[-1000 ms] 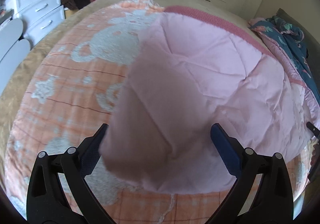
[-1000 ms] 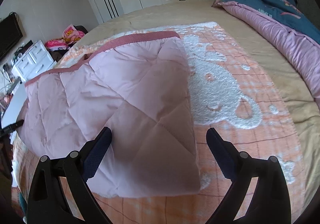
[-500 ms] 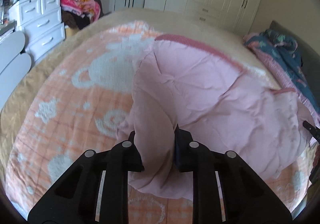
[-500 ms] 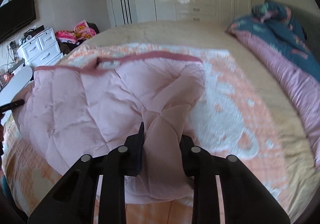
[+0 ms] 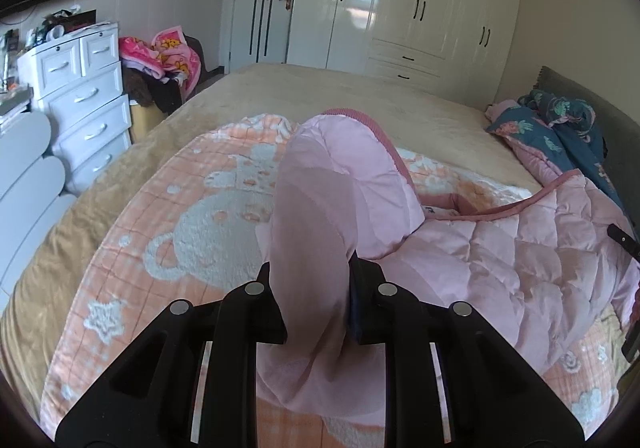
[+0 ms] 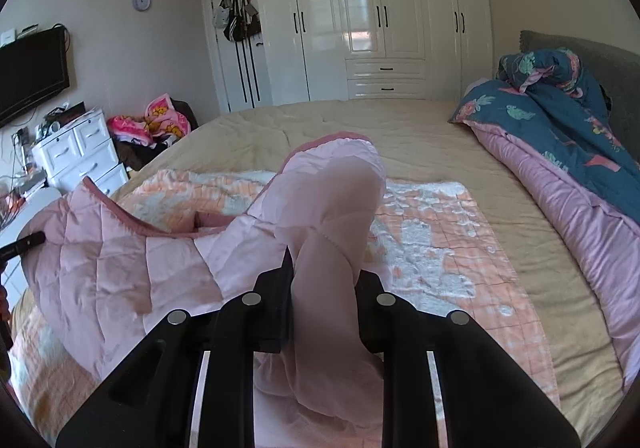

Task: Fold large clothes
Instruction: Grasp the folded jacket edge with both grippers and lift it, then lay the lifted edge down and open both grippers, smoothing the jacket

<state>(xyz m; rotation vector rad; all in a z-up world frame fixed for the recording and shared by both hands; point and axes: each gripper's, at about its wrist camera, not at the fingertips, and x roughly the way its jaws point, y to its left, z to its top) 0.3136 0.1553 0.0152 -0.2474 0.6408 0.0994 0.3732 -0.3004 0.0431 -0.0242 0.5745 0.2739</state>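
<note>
A large pink quilted garment (image 5: 500, 248) with a darker pink trim lies over an orange patterned blanket (image 5: 208, 216) on the bed. My left gripper (image 5: 314, 288) is shut on one corner of the garment and holds it lifted above the bed. My right gripper (image 6: 324, 280) is shut on another corner of the garment (image 6: 120, 248), also lifted. The cloth hangs in folds between the jaws and hides the fingertips. The rest of the garment sags between the two grippers.
The beige bed (image 6: 400, 128) fills the room's middle. A blue floral duvet (image 6: 560, 108) lies by the grey headboard on the right. A white drawer unit (image 5: 88, 108) and a clothes pile (image 5: 160, 56) stand on the left. White wardrobes (image 6: 360, 28) line the back wall.
Both grippers were open over the flat garment, closed on its near corners, and have since lifted them, so the garment now hangs bunched above the blanket.
</note>
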